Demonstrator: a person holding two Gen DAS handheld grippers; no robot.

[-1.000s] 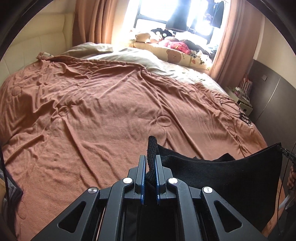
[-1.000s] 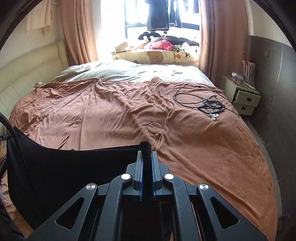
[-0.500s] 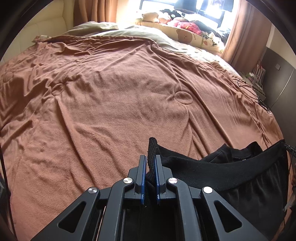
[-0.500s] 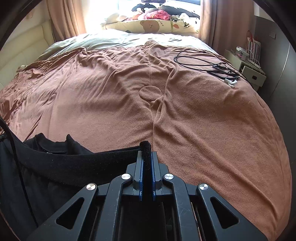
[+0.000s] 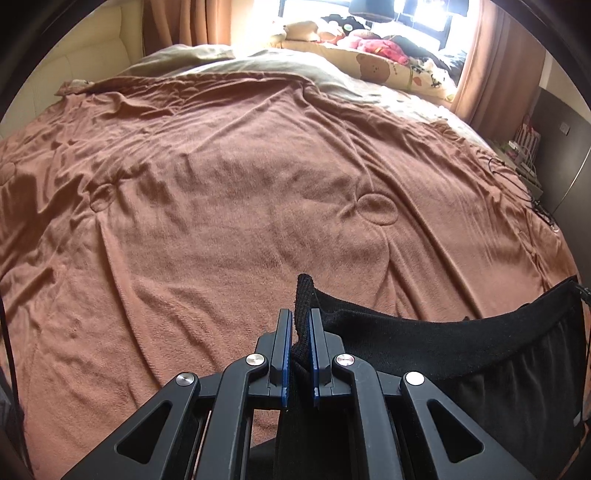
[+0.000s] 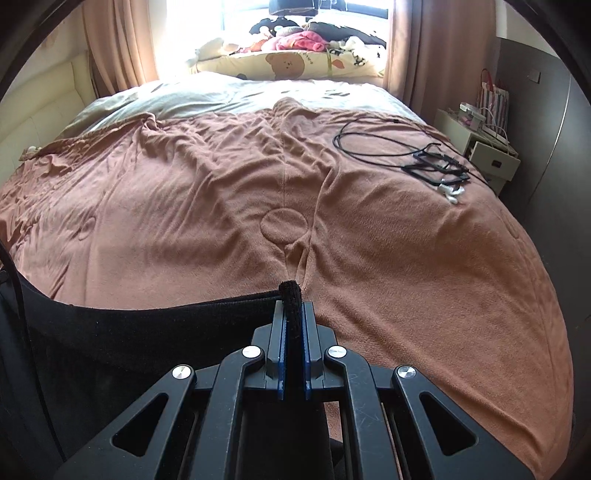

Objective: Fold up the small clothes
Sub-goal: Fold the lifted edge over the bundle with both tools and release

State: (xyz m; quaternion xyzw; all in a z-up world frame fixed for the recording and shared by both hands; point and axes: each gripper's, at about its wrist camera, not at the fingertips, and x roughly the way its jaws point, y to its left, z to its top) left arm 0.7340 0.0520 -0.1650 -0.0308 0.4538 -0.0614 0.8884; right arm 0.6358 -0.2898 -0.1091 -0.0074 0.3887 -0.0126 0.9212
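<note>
Black knit garment (image 5: 424,343) is pinched at one top corner by the left gripper (image 5: 300,328) and at the other by the right gripper (image 6: 291,321), jaws nearly shut on the cloth. Its upper edge is stretched between them so it hangs flat, just above the near end of the brown blanket (image 6: 369,258), probably for laying out. Cables (image 6: 424,162) lie well apart.

A wide bed (image 6: 406,280) fills the room under a rumpled brown blanket (image 5: 221,206). At its far end, a bright window (image 6: 295,11) pours in light between salmon curtains (image 6: 439,48). A cream padded headboard (image 6: 48,96) runs along the left; a white nightstand (image 6: 480,155) stands right, against dark wall panels (image 6: 546,110).
</note>
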